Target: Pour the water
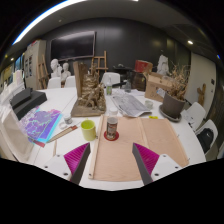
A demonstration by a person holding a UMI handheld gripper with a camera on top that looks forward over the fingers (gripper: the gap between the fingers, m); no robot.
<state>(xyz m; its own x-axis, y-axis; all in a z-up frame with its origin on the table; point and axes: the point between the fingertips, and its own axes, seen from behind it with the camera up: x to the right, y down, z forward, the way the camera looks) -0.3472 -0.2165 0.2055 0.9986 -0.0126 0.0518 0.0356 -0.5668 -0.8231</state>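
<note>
White table [150,115] holds one yellow cup [89,129] and one jar [111,126] beyond the gripper [112,160], jaws open.

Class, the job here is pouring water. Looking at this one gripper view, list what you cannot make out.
- Bottle, gripper view: too small to tell any water level, or whether it is capped.
- Green cup: its inside faces away, so contents are unknown.
- Brown mat: the near edge is covered by the gripper fingers, which are open and hold nothing.
- Items on the table's far side: too small to identify.
</note>
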